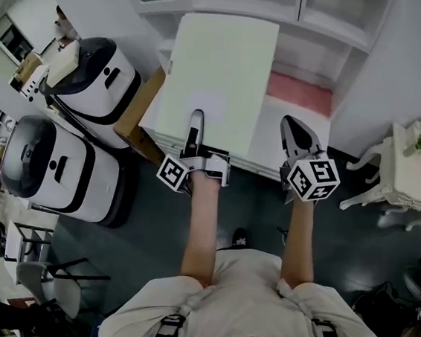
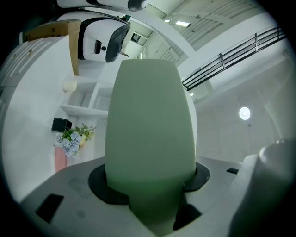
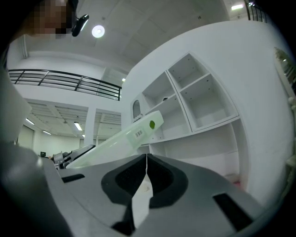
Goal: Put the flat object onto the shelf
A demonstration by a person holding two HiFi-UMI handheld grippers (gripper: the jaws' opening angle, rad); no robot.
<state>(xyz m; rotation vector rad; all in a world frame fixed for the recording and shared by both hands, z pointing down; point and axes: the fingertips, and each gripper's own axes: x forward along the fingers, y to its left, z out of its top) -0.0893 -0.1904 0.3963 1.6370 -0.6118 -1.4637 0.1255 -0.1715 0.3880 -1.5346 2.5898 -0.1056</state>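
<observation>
The flat object (image 1: pixel 221 68) is a wide pale green panel with a small white label. In the head view it is held out over the front of the white shelf unit (image 1: pixel 323 60). My left gripper (image 1: pixel 197 119) is shut on its near edge, one jaw lying on top. The left gripper view is mostly filled by the panel (image 2: pixel 150 125), tilted upward. My right gripper (image 1: pixel 295 132) is to the right of the panel, apart from it, its jaws closed together on nothing. The right gripper view shows the panel (image 3: pixel 122 139) edge-on to the left and the open shelf compartments (image 3: pixel 199 99) ahead.
Two white rounded machines (image 1: pixel 93 77) (image 1: pixel 54 166) stand on the floor to the left, a brown board (image 1: pixel 138 111) beside them. A pink item (image 1: pixel 300 93) lies in a lower shelf compartment. A white ornate table (image 1: pixel 412 170) stands to the right. A bunch of flowers (image 2: pixel 71 139) sits by the shelf.
</observation>
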